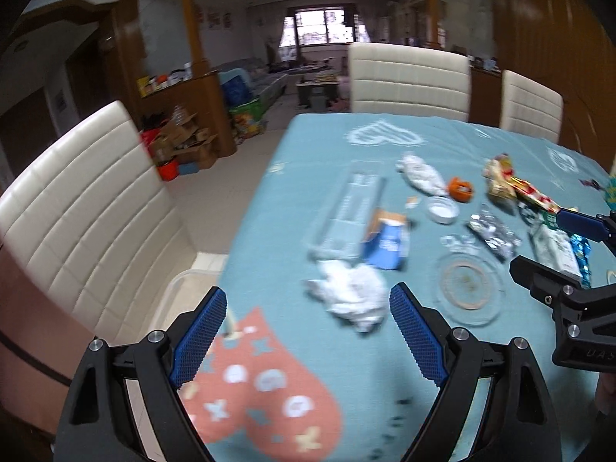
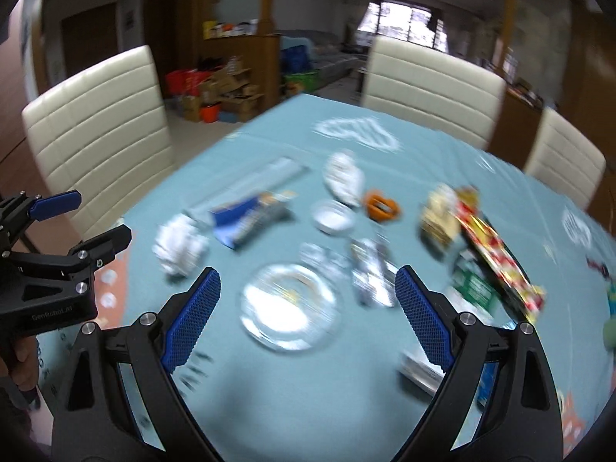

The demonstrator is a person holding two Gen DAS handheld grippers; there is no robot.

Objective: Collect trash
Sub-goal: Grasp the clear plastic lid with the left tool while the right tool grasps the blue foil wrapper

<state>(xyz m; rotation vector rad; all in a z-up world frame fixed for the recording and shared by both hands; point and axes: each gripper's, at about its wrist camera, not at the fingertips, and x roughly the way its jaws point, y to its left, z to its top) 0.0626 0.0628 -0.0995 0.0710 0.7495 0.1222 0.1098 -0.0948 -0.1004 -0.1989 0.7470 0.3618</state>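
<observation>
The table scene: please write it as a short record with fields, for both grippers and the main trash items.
surface: table with teal cloth
left gripper: open, holding nothing, above the near table edge
right gripper: open, holding nothing, above the glass dish
nearest to left gripper: crumpled white tissue
glass dish: flat on the cloth, between the right gripper's fingers in its view
other trash: blue carton, silver foil wrapper, orange peel, red-yellow snack bag
image sharpness: blurred, small details unreadable

Blue-clothed table (image 1: 308,346); tissue (image 1: 352,300), glass plate (image 1: 467,287), wrappers (image 1: 512,188).
</observation>
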